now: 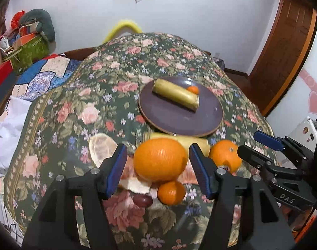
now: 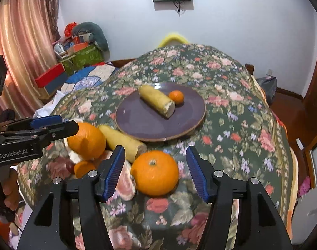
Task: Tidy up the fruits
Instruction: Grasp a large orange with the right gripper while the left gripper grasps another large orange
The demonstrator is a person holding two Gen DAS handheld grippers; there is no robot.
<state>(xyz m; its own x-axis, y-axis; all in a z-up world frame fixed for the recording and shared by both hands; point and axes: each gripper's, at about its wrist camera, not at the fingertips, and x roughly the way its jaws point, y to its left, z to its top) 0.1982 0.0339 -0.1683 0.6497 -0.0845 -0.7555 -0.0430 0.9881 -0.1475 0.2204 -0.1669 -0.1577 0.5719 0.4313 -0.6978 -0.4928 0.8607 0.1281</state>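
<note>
My left gripper (image 1: 157, 153) is open, its blue pads on either side of a large orange (image 1: 160, 159) without pressing on it. A small mandarin (image 1: 171, 192) lies just in front of that orange. My right gripper (image 2: 156, 152) is open too and straddles a second orange (image 2: 155, 173), with a gap at each pad. A dark purple plate (image 2: 143, 125) behind the fruit holds a yellow cylindrical piece (image 2: 157, 100) and a small mandarin (image 2: 176, 96). Another yellow piece (image 2: 123, 143) lies on the cloth between the oranges and the plate.
A floral cloth (image 2: 231, 114) covers the round table. Pale peeled citrus pieces (image 1: 101, 149) and a dark red grape (image 1: 142, 200) lie by the left gripper. Boxes and bedding (image 1: 23, 58) are piled beyond the table's left side. A wooden door (image 1: 283, 48) stands at the right.
</note>
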